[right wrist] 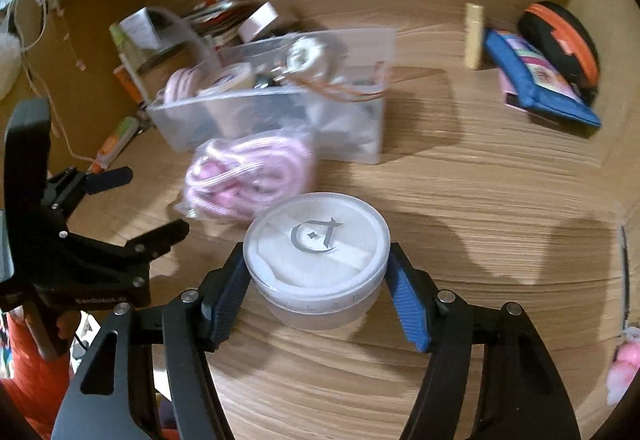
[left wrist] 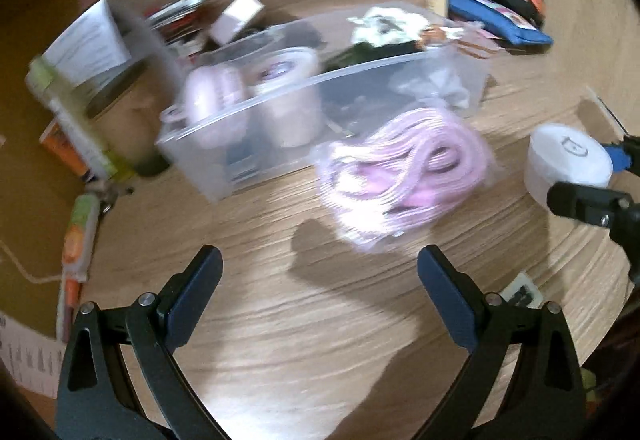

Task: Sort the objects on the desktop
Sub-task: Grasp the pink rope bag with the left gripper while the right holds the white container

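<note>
While the right gripper (right wrist: pixel 318 286) clamps the round white lidded jar (right wrist: pixel 317 240) above the wooden bench (right wrist: pixel 460 200), the left gripper (left wrist: pixel 320 272) hangs open and empty. Ahead of it, slightly right, lies the bagged pink coiled cord (left wrist: pixel 404 176), just before the clear plastic bin (left wrist: pixel 320 96).

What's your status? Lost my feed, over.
Left claw open, empty. Right claw shut on round powder jar. Bagged pink cable lies between jar and clear bin.

Left claw (left wrist: pixel 320 272) agape, right claw (right wrist: pixel 318 276) clamped.
</note>
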